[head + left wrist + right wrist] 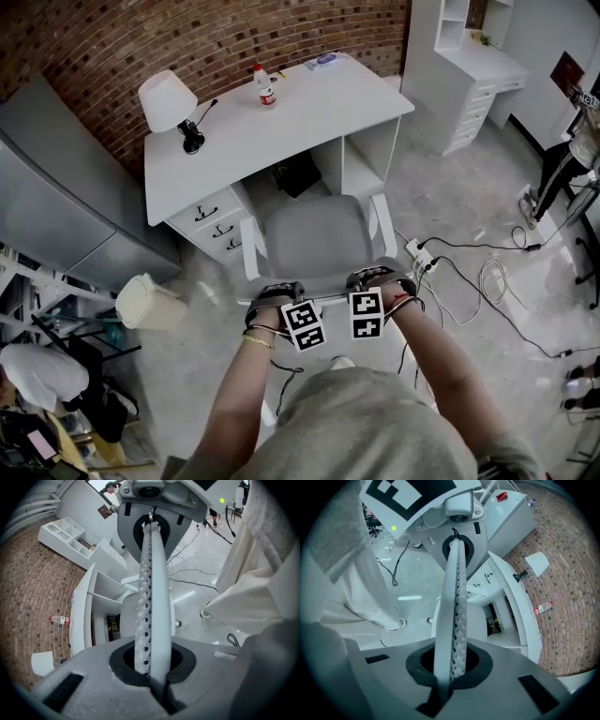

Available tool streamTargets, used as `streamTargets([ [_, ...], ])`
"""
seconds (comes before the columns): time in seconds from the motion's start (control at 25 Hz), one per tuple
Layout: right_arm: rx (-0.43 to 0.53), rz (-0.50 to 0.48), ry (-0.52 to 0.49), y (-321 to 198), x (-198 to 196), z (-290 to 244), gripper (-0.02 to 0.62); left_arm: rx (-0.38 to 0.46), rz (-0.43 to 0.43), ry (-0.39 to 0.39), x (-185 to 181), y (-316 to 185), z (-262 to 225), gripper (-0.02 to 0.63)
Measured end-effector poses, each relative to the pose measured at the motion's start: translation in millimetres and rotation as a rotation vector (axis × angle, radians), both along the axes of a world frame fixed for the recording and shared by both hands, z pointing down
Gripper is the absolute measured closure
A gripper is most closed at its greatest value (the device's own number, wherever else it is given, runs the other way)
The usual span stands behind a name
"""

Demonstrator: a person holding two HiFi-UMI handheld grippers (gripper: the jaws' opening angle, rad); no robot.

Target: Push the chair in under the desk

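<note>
The left gripper point(275, 292) and right gripper point(375, 278) are both clamped tight on the thin, perforated white backrest point(157, 583) of the grey-seated chair point(319, 239). The chair stands before the smooth white bench point(309, 112), with cables point(487, 272) lying beside it.

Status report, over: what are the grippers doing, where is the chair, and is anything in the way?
Both shut on chair back: left gripper, right gripper. Seat mostly out from desk. Dark thing in kneehole; power strip beside chair.

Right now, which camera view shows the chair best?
The head view: the chair, seat and both armrests, shows from above, facing the opening under the desk. The left gripper view and the right gripper view each catch only a sliver of the seat beside the shut jaws.
</note>
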State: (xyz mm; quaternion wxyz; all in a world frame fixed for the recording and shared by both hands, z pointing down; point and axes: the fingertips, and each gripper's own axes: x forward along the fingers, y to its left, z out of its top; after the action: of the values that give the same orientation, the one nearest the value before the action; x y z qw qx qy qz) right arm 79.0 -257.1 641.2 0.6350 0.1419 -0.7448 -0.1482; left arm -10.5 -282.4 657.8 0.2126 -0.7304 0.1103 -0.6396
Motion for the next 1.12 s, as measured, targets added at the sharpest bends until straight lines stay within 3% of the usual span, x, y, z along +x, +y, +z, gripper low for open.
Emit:
streamTargets([
  [1.12,-0.001,-0.013,0.003,-23,6,1,0.584,0.001,-0.014,0.001,6,-22,2,0.592],
])
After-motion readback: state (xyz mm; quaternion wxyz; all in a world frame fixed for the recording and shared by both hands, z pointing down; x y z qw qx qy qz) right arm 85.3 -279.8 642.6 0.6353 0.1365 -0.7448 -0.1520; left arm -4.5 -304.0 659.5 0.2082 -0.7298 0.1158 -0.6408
